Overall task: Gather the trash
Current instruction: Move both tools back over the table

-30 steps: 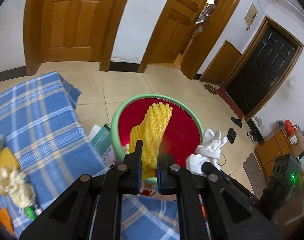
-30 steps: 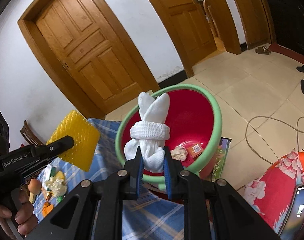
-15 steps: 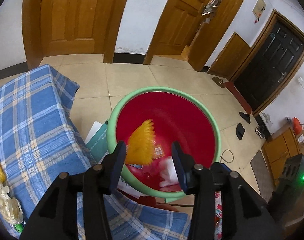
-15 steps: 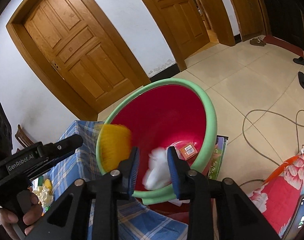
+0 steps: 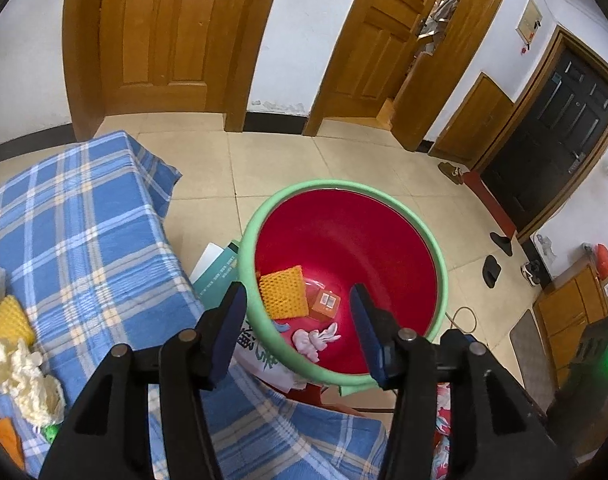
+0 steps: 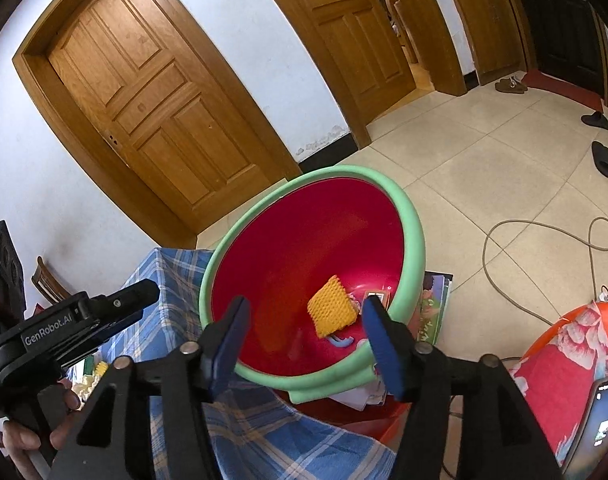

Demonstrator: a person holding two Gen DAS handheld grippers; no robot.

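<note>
Two grippers, left gripper (image 5: pixel 298 322) and right gripper (image 6: pixel 304 328), hang empty, jaws apart, over the basin (image 5: pixel 432 240); yellow foam net (image 5: pixel 283 292) and white cloth (image 5: pixel 314 340) lie inside. Drop step looks finished; next, fetching scraps (image 5: pixel 22 372) from the table beside it.

The basin (image 5: pixel 436 252) is seen at frame centre, right of the cloth-covered table (image 5: pixel 88 240); inside it, the foam net (image 5: pixel 284 292) lies left of the small box (image 5: pixel 324 304), the glove (image 5: pixel 314 340) below them.
</note>
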